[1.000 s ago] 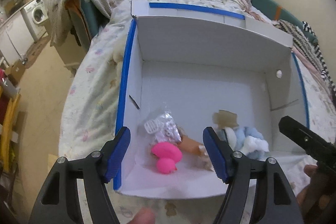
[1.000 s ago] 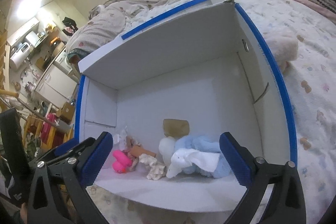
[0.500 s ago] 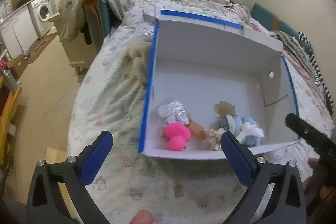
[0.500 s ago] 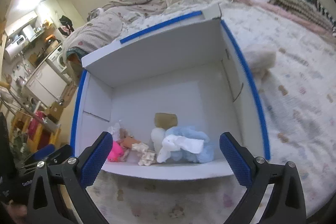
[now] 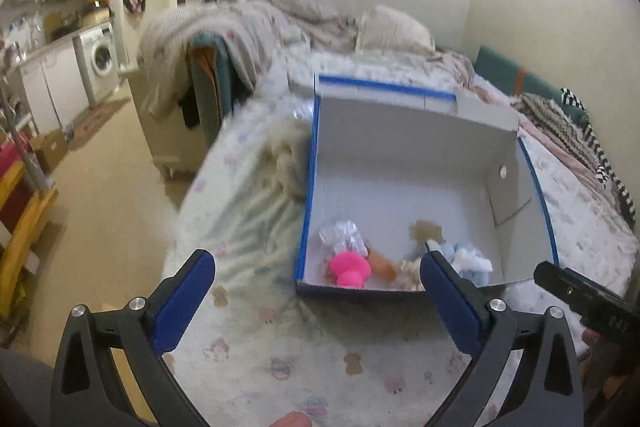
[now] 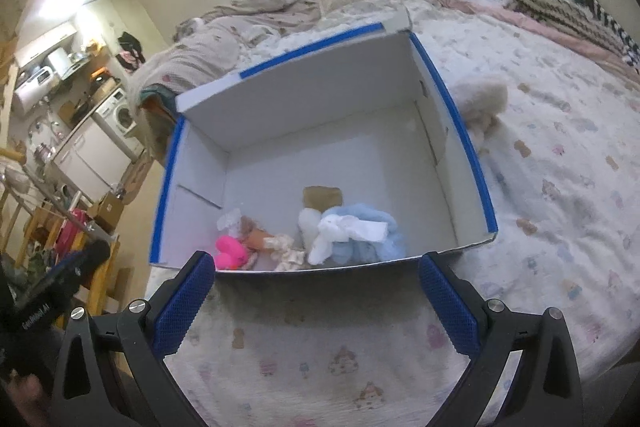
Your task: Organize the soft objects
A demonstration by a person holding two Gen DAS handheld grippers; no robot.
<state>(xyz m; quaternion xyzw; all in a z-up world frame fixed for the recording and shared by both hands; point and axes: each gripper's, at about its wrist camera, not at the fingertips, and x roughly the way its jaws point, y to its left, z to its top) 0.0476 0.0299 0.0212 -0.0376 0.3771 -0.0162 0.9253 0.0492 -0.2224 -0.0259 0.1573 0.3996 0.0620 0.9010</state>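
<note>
A white cardboard box with blue-taped edges point(image 5: 404, 143) point(image 6: 304, 107) sits on the bed. Inside near its front wall lie a pink soft toy point(image 5: 349, 267) point(image 6: 230, 251), a crinkly clear packet point(image 5: 344, 234), an orange piece point(image 5: 381, 263), a blue-and-white fluffy bundle point(image 5: 466, 257) point(image 6: 354, 233) and a tan piece point(image 6: 322, 195). A beige plush lies outside the box at its left side point(image 5: 289, 163), and another at its right side point(image 6: 482, 97). My left gripper point(image 5: 316, 297) is open and empty, held back from the box front. My right gripper point(image 6: 316, 301) is open and empty in front of the box.
The bed has a pale patterned cover point(image 6: 560, 187) with rumpled blankets and a pillow point(image 5: 394, 31) at the back. A striped throw point(image 6: 568, 9) lies at the far right. The floor point(image 5: 108, 187), a washing machine point(image 5: 100, 57) and yellow furniture point(image 5: 20, 223) are to the left.
Both grippers have pulled back and up from the box, so the box looks smaller and farther. The left gripper's fingers have opened wider. The toys in the box have not moved.
</note>
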